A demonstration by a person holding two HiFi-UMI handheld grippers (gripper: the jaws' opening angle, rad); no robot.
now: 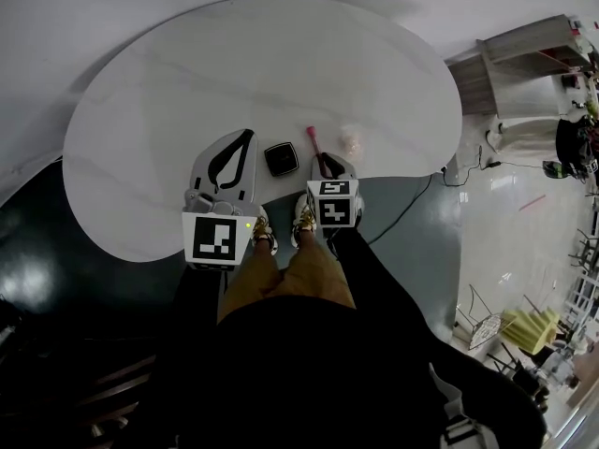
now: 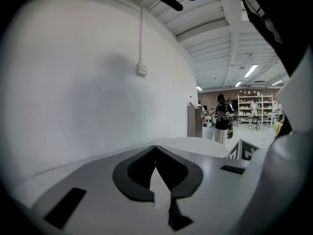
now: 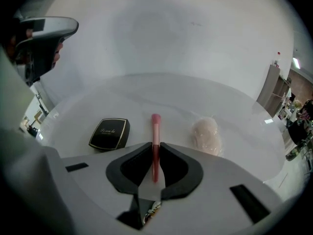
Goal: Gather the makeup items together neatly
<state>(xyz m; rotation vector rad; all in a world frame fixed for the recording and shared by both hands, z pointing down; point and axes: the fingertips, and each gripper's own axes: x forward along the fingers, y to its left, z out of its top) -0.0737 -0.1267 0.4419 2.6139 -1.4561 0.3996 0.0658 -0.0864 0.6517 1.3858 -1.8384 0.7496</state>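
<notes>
A round white table (image 1: 281,54) holds three makeup items near its front edge. A black square compact (image 1: 281,159) (image 3: 110,133) lies flat between my two grippers. A slim pink tube (image 1: 313,138) (image 3: 156,126) points away from me, and my right gripper (image 1: 321,162) (image 3: 155,146) is shut on its near end, low over the table. A pale puff in clear wrap (image 1: 351,140) (image 3: 206,135) rests just right of the tube. My left gripper (image 1: 249,134) (image 2: 155,147) hovers left of the compact, shut, with nothing in it.
The table's front edge runs just under both grippers, with dark floor and the person's legs below. A cable (image 1: 412,204) trails on the floor at the right, near grey shelving (image 1: 524,64). A white wall (image 2: 88,82) backs the table.
</notes>
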